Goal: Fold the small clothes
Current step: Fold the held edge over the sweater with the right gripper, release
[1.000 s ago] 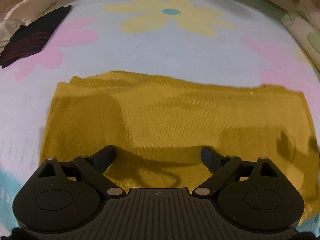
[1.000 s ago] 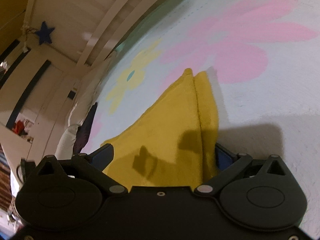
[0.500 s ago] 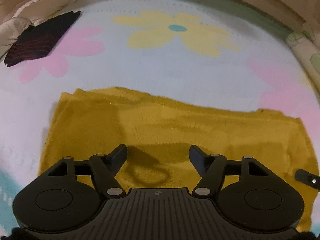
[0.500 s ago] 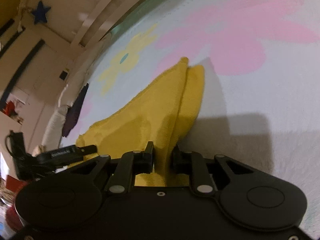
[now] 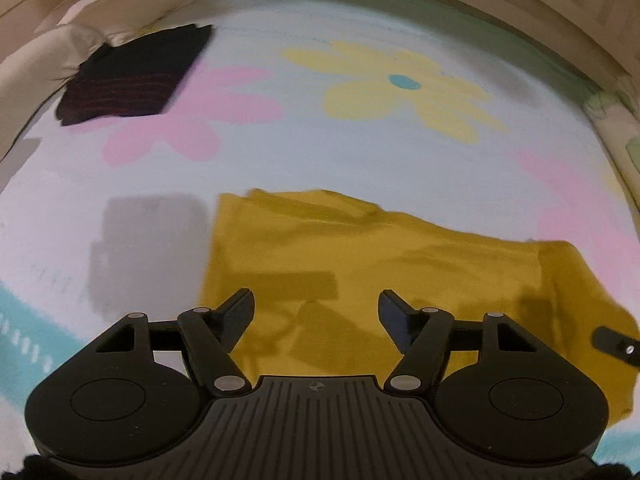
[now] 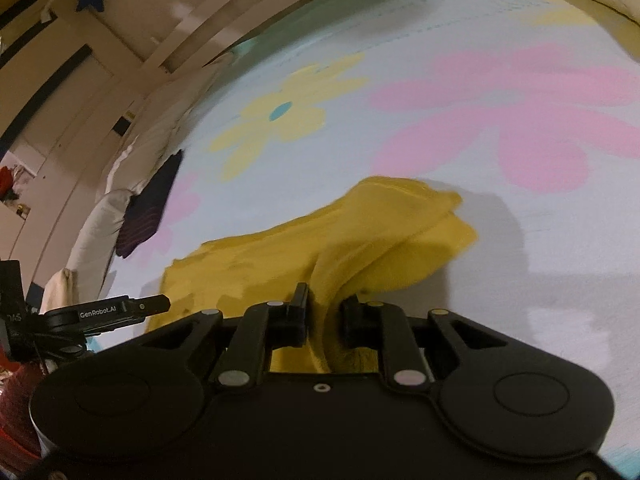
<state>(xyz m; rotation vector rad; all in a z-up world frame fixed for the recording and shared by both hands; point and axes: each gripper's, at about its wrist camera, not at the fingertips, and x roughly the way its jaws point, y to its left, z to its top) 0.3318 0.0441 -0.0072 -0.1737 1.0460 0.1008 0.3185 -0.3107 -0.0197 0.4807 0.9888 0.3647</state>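
My flowered bedspread (image 5: 360,160) carries the yellow garment (image 5: 360,248), already folded to a strip, I think, though blur hides its layers. A dark folded piece (image 5: 132,80) lies well apart. My right gripper (image 6: 324,316) pinches the strip's end, lifting it; my left gripper (image 5: 316,308) hovers agape, empty. Cross-fold remains.
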